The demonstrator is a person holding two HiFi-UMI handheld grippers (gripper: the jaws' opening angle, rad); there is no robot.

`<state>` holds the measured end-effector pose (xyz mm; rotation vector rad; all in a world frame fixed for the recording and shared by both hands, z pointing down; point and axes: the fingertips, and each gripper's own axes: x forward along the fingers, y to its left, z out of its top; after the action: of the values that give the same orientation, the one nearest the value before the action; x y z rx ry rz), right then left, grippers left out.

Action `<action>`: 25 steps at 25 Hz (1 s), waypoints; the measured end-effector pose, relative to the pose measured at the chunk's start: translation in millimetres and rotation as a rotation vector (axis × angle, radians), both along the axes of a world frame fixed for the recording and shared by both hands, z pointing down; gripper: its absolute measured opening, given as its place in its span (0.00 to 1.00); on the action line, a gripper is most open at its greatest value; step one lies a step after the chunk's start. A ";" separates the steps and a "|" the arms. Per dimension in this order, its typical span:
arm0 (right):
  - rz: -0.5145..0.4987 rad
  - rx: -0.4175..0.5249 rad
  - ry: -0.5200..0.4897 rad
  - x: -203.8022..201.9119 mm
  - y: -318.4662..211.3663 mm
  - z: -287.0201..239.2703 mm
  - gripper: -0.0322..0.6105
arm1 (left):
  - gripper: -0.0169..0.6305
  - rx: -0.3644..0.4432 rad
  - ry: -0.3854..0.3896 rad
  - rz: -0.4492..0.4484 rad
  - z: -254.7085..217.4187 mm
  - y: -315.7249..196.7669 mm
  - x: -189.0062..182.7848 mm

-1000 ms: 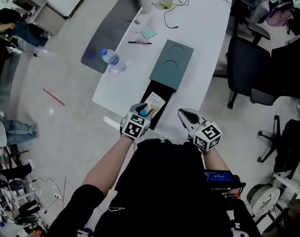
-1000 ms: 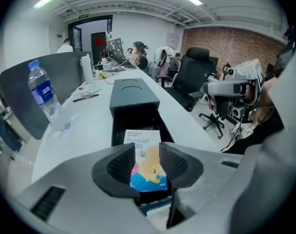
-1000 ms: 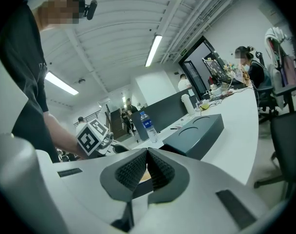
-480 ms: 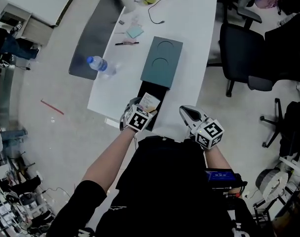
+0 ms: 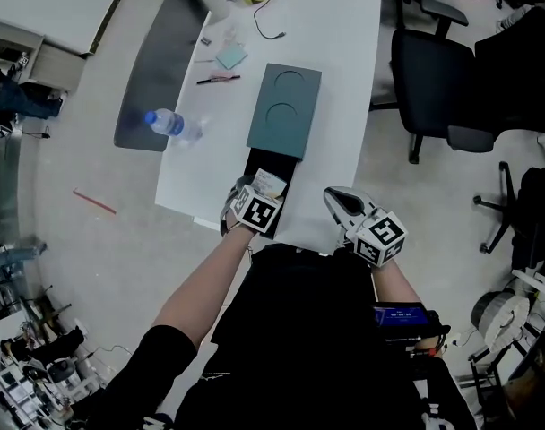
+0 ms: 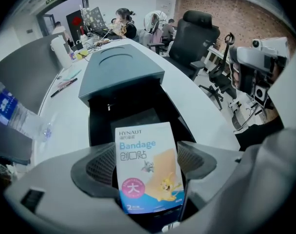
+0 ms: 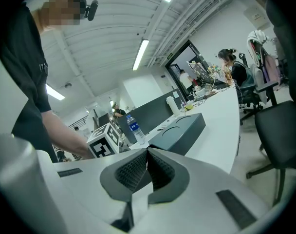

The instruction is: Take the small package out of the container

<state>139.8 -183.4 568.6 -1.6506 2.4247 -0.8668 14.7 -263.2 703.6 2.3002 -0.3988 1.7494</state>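
Left gripper jaws opening, small package loose between them; clamp its edges squarely before lifting from container.

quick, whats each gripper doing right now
Left gripper: jaws opening, wide apart; the bandage package stands between them, not pinched.
Right gripper: shut, nothing between its jaws.

Left arm is stretched out forward. Left gripper jaws are opening, spread wide, with the package sitting between them. Right gripper is level beside it, jaws closed together, nothing in them.
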 end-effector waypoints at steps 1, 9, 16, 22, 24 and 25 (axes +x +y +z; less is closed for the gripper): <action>0.001 -0.001 -0.001 0.2 0.2 -0.1 0.09 | 0.64 0.001 -0.004 -0.001 0.6 -0.3 0.0; -0.008 0.000 -0.007 -2.2 4.1 1.7 0.09 | 0.62 0.000 0.040 -0.010 2.5 -0.7 2.6; -0.021 0.013 0.002 6.6 11.7 -5.9 0.09 | 0.62 0.026 0.083 -0.070 -7.1 4.4 -4.6; -0.054 0.021 0.003 9.1 22.7 -9.2 0.09 | 0.62 0.108 0.169 -0.107 -32.6 4.7 -1.7; -0.067 0.028 0.002 6.3 23.8 -11.3 0.09 | 0.62 0.136 0.196 -0.121 -42.5 3.0 -3.6; -0.075 0.035 0.001 3.9 23.2 -12.7 0.09 | 0.62 0.155 0.209 -0.128 -48.9 1.1 -6.0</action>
<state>143.7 -160.2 556.0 -1.5584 2.5027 -0.8287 8.7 -262.1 654.7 2.4716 -0.6453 1.4481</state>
